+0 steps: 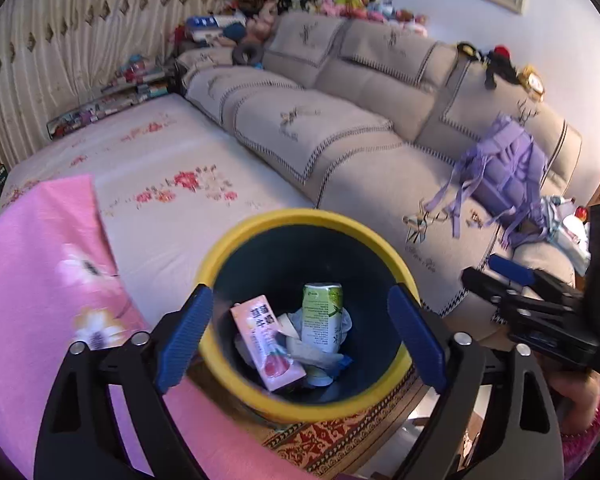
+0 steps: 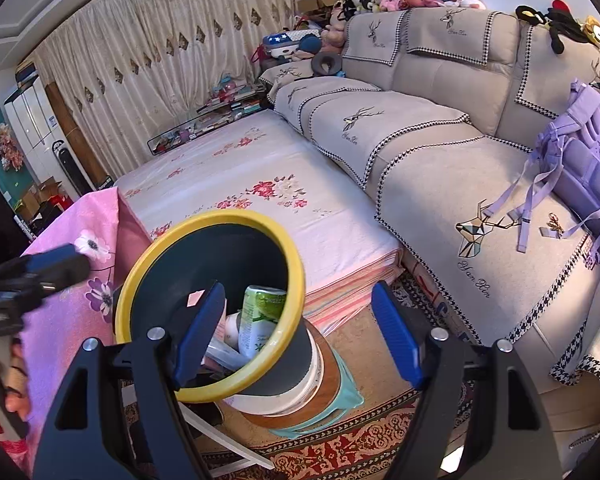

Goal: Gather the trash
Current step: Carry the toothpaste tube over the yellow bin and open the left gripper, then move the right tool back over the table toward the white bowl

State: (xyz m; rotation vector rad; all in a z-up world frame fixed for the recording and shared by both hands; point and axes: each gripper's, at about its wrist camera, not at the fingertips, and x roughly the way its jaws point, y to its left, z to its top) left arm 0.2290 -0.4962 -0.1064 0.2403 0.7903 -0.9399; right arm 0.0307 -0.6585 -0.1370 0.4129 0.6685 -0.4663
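Observation:
A dark trash bin with a yellow rim (image 1: 300, 216) stands between a bed and a sofa. Inside lie a pink drink carton (image 1: 268, 344), a green-and-white can (image 1: 322, 312) and crumpled white wrappers. My left gripper (image 1: 300, 336) hovers over the bin's mouth, open wide, with nothing between its blue pads. My right gripper (image 2: 298, 332) is open and empty too, just right of the bin (image 2: 220, 216), its left finger overlapping the rim in the picture. Each gripper shows in the other's view: the right one (image 1: 488, 276) at the right edge, the left one (image 2: 60, 264) at the left.
The bin rests on a round stool (image 2: 324, 400) over a patterned rug (image 2: 340, 448). A floral-sheeted bed (image 1: 160, 168) and pink cloth (image 1: 40, 260) lie to the left. A beige sofa (image 2: 420, 140) with a purple backpack (image 2: 580, 160) is on the right.

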